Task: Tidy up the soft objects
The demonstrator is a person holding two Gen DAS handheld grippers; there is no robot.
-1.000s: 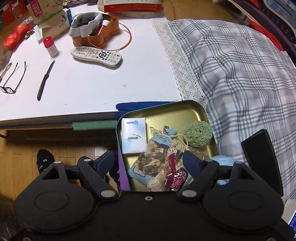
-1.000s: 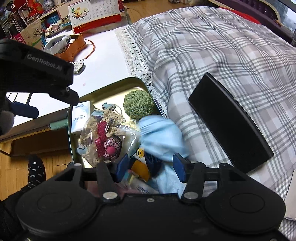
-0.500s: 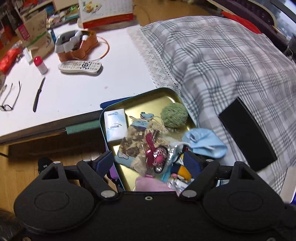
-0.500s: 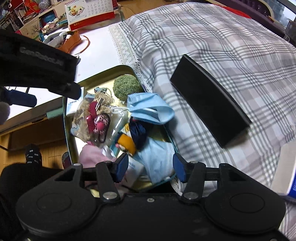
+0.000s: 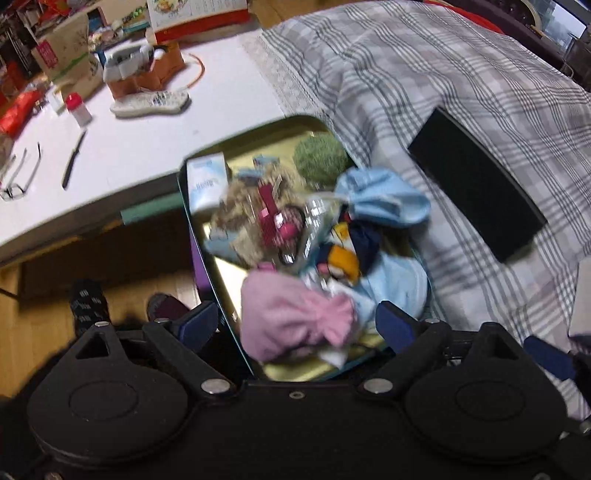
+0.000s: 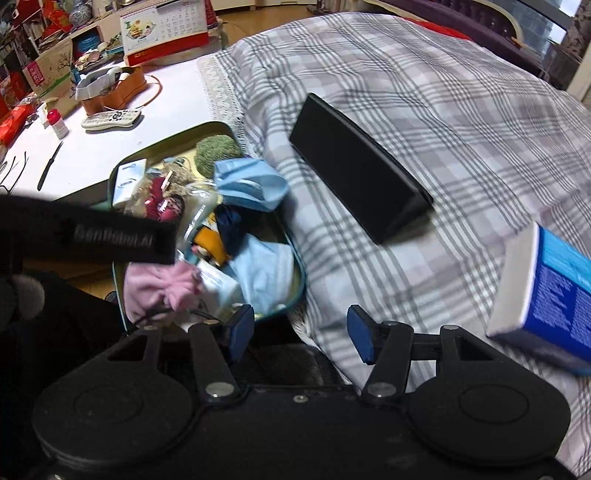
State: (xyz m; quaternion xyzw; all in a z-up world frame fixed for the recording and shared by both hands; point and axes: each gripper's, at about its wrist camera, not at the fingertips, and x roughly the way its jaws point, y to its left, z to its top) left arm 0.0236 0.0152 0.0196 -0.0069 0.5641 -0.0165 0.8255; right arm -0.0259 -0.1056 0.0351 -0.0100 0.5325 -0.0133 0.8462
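On left hand-held gripper (image 6: 88, 236): "GenRobot.AI"

Both wrist cams look steeply down, pretty close over the open tin (image 5: 258, 127) (image 6: 218, 127), and both catch the plaid bed (image 5: 461, 74) (image 6: 443, 110) upper right, white bench (image 5: 147, 140) (image 6: 166, 96) upper left.

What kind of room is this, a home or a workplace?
Most likely a room in a home. A checked bedcover with a lace edge lies next to a white table that carries a remote control, glasses and a desk calendar. The floor is wood.
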